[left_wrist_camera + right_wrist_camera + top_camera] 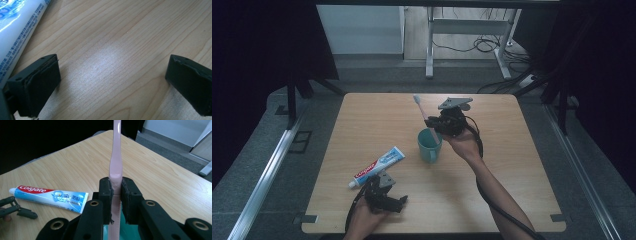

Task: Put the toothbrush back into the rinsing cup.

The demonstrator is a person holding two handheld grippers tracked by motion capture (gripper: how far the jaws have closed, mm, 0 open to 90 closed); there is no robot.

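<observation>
My right gripper is shut on a pink toothbrush, holding it tilted over a teal mug near the table's middle. In the right gripper view the toothbrush stands upright between the pads, its lower handle reaching down toward the mug. A toothpaste tube lies flat at the front left. My left gripper rests low by the front edge, just right of the tube, open with bare wood between its fingers.
The wooden table has free surface on its right half and at the back left. Beyond the far edge stand metal desk legs and floor cables. Dark curtains close in both sides.
</observation>
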